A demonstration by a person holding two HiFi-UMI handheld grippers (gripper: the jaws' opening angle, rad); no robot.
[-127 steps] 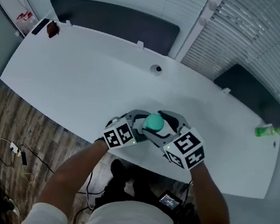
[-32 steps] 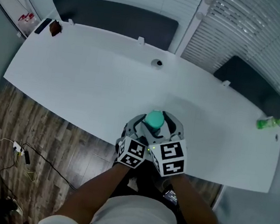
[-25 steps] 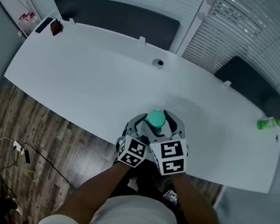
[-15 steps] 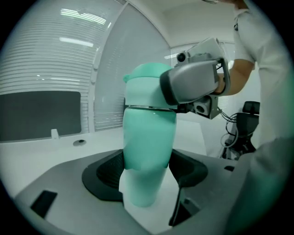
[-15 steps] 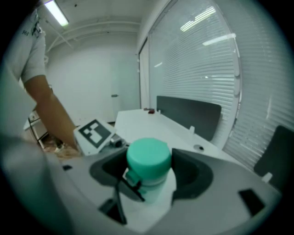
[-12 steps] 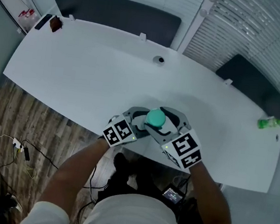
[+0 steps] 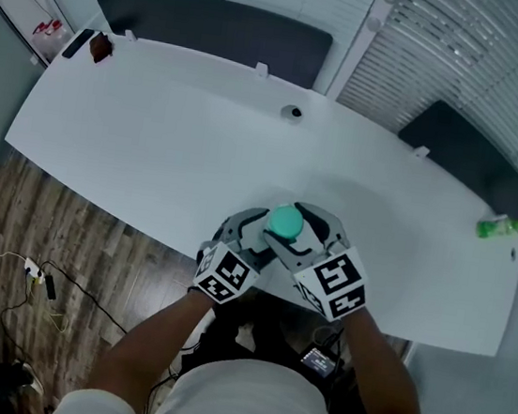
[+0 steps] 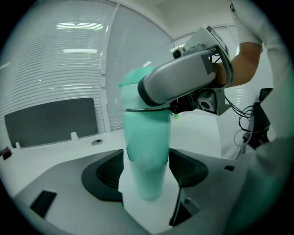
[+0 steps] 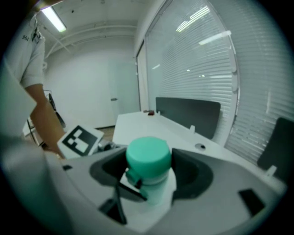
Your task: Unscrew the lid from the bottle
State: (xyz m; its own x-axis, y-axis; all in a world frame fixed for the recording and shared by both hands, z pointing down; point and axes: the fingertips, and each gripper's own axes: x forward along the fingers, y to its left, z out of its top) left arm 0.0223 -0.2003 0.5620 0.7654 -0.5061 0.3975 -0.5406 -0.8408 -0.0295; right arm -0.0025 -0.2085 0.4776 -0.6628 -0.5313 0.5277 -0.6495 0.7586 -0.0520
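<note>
White table, left tool clamped on bottle (teal body), right tool gripping its lid

A white table curves across the view. At its near edge stands a bottle, seen from above as little more than its teal lid. The left gripper and right gripper close in on it from either side, their marker cubes side by side, bare forearms behind them. Far off on the table lie a small round fitting, a dark red item at the left corner and a green thing at the right end. Cables lie on the wood floor.
</note>
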